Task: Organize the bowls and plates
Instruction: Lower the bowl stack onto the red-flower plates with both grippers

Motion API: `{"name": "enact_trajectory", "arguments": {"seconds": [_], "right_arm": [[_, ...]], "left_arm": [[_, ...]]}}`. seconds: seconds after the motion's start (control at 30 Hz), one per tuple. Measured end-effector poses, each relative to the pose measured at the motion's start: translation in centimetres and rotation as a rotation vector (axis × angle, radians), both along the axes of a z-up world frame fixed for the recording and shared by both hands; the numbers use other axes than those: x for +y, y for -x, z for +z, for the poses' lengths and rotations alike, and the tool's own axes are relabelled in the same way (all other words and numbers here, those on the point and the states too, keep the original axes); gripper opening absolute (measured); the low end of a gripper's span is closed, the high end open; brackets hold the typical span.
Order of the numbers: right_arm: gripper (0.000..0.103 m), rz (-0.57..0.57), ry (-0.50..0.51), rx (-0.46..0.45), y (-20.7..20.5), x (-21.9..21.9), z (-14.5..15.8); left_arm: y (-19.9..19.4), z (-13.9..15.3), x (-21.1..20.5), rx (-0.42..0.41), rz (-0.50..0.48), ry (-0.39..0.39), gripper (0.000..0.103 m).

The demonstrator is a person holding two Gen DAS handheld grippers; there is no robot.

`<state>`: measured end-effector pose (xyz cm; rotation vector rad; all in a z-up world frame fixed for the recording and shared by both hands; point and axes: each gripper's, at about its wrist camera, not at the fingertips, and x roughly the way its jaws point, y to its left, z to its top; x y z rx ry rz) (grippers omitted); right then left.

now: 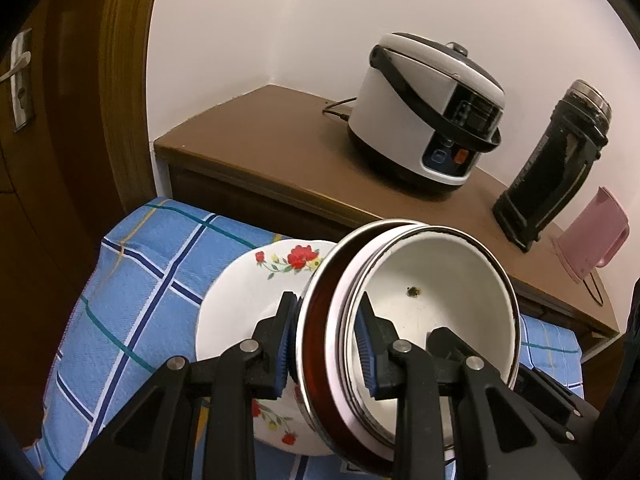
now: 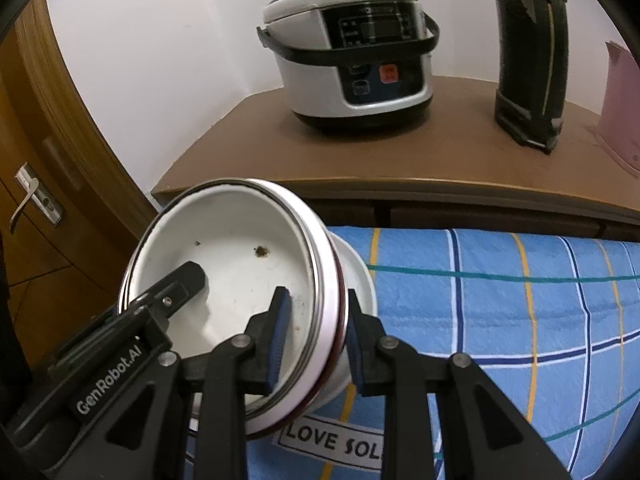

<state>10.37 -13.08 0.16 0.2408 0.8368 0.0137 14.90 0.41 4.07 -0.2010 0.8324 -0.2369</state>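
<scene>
bowl [image 1: 436,280] above plate [image 1: 240,300]; rice cooker [image 1: 424,108] on cabinet [image 1: 280,148] behind

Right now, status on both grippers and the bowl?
Left gripper and right gripper both clamped on the white bowl's rim, opposite sides. Bowl lifted, tilted over floral plate. Nothing blocking.

Left wrist view: camera sits just behind the left gripper [image 1: 326,344], looking forward and steeply down along its fingers. Very near the bowl [image 1: 424,280]; plate [image 1: 240,300] and checked cloth [image 1: 140,272] lie below, the door [image 1: 24,80] at the left edge.

Right wrist view: camera sits just behind the right gripper [image 2: 316,340], same downward slant, equally near the bowl [image 2: 232,240], seen from its other side. Cloth [image 2: 500,300] fills the right.

Shared: bowl, cloth, brown cabinet [image 1: 280,152] [image 2: 440,152], rice cooker [image 1: 428,108] [image 2: 352,48], black flask [image 1: 552,168] [image 2: 532,60], pink jug [image 1: 592,232] [image 2: 620,100], door [image 2: 32,208]. Each view shows the other gripper's finger inside the bowl.
</scene>
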Motion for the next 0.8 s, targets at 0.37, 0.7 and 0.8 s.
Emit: {"name": "enact_trajectory", "arguments": {"seconds": [0.37, 0.7, 0.8], "right_arm": [[0.026, 0.016, -0.011, 0.055, -2.5, -0.1, -2.0], [0.026, 0.034, 0.009, 0.088, -3.9, 0.6, -2.7], [0.026, 0.037, 0.016, 0.096, -4.2, 1.0, -2.8]], "left_arm": [[-1.4, -2.1, 0.4, 0.053, 0.024, -0.006, 0.031], [-2.1, -3.4, 1.1, 0.085, 0.038, 0.006, 0.031], [-2.2, -3.6, 1.2, 0.09, 0.039, 0.006, 0.031]]}}
